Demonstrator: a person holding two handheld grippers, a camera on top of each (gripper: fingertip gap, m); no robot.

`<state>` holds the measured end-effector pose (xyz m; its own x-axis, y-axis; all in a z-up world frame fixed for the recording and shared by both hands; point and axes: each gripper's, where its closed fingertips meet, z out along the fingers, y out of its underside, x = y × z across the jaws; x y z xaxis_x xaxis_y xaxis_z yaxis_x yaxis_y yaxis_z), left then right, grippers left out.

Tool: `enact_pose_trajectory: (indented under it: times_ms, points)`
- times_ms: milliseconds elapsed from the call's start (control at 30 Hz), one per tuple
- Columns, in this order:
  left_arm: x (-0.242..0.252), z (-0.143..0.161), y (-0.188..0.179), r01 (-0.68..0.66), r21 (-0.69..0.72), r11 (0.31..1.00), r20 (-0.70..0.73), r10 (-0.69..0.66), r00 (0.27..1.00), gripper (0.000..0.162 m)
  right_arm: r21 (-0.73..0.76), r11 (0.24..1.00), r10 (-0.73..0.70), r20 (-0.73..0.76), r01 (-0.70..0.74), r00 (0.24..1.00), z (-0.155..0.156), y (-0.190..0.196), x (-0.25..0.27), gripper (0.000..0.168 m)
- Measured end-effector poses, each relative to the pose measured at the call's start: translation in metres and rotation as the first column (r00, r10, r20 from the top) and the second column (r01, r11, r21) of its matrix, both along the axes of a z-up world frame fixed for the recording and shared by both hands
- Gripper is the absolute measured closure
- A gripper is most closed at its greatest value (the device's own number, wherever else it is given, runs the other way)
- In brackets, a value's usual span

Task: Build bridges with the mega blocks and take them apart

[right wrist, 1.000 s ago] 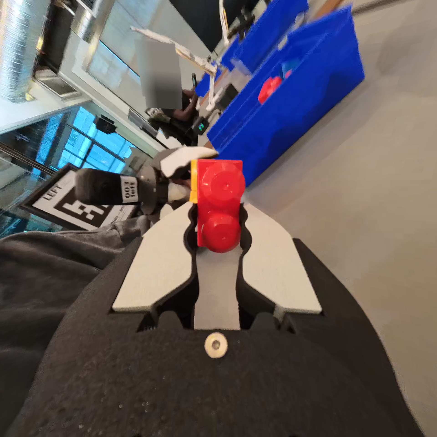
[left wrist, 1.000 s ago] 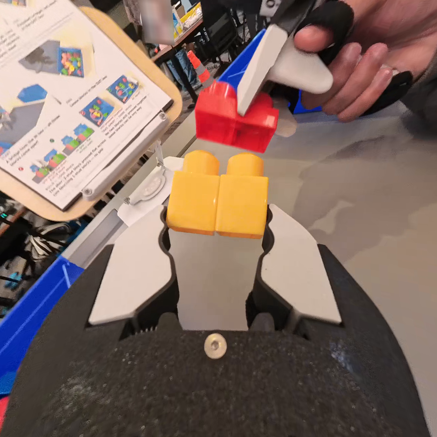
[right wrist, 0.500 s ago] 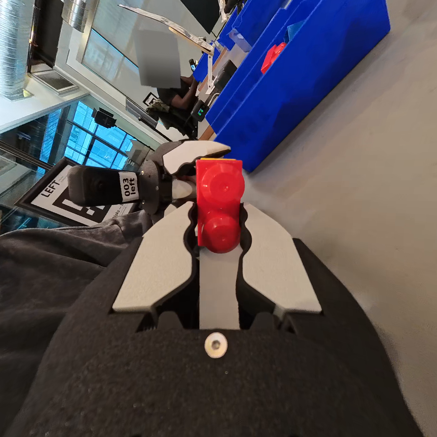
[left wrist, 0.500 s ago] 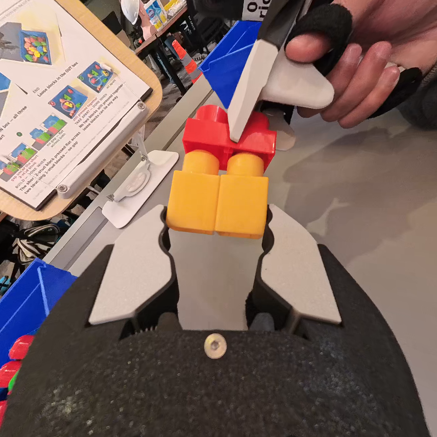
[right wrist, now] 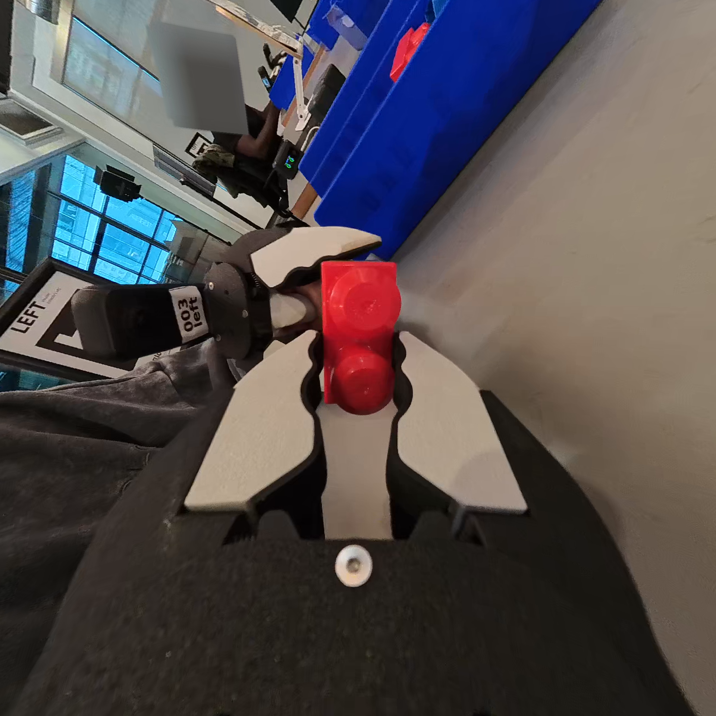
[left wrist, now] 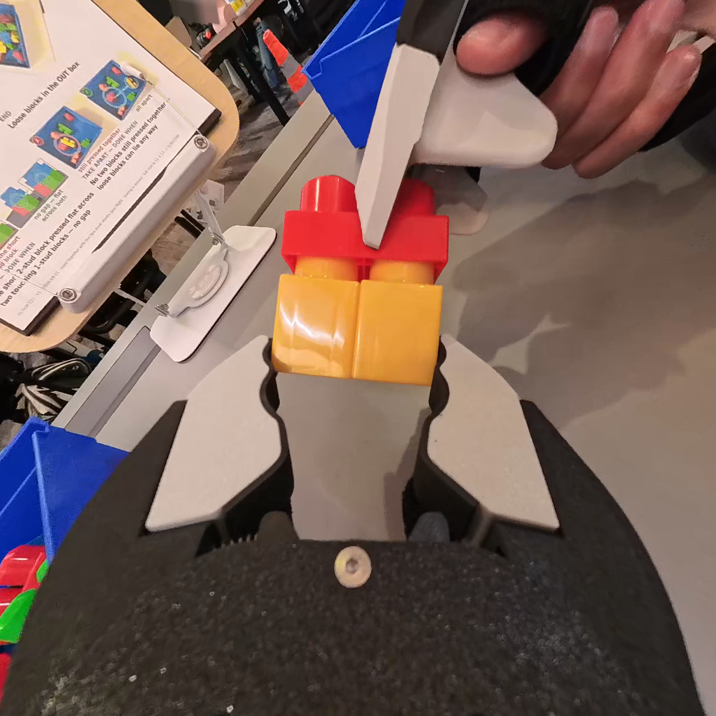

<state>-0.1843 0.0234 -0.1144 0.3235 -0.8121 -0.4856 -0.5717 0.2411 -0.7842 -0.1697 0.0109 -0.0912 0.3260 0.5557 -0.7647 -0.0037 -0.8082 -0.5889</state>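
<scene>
Red block [left wrist: 329, 236] lies crosswise, studs up, atop two yellow blocks [left wrist: 356, 333].

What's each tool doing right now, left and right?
Left tool: shut on two yellow blocks.
Right tool: shut on the red block.

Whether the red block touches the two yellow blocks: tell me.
Touching. The left wrist view shows the red block sitting over the studs of both yellow blocks, though not pressed fully down: a strip of stud shows.

grey table [left wrist: 581, 348] open rightward, blue bin [left wrist: 348, 77] ahead
</scene>
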Motion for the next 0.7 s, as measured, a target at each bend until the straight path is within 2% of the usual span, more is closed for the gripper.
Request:
enact_pose_trajectory:
  times_ms: [133, 333, 467, 700]
  points:
    - [0.0015, -0.0016, -0.0003, -0.007, 0.002, 1.000, -0.016, 0.007, 1.000, 0.086, 0.010, 1.000, -0.029, 0.063, 0.028, 0.998, -0.0081, 0.0025, 0.0001, 0.134]
    - [0.0003, -0.0033, 0.0008, -0.013, 0.000, 1.000, -0.024, 0.013, 1.000, 0.086, 0.004, 0.999, -0.037, 0.053, 0.037, 0.998, -0.0092, 0.0035, -0.0009, 0.134]
    - [-0.0003, -0.0025, 0.0022, -0.030, -0.033, 0.999, -0.002, 0.030, 1.000, 0.086, -0.047, 0.997, -0.063, -0.016, 0.062, 0.998, -0.0069, 0.0061, -0.0026, 0.134]
    - [-0.0001, -0.0028, 0.0013, -0.024, -0.024, 0.999, 0.001, 0.024, 1.000, 0.086, -0.031, 0.998, -0.048, -0.005, 0.048, 0.999, -0.0075, 0.0045, -0.0022, 0.134]
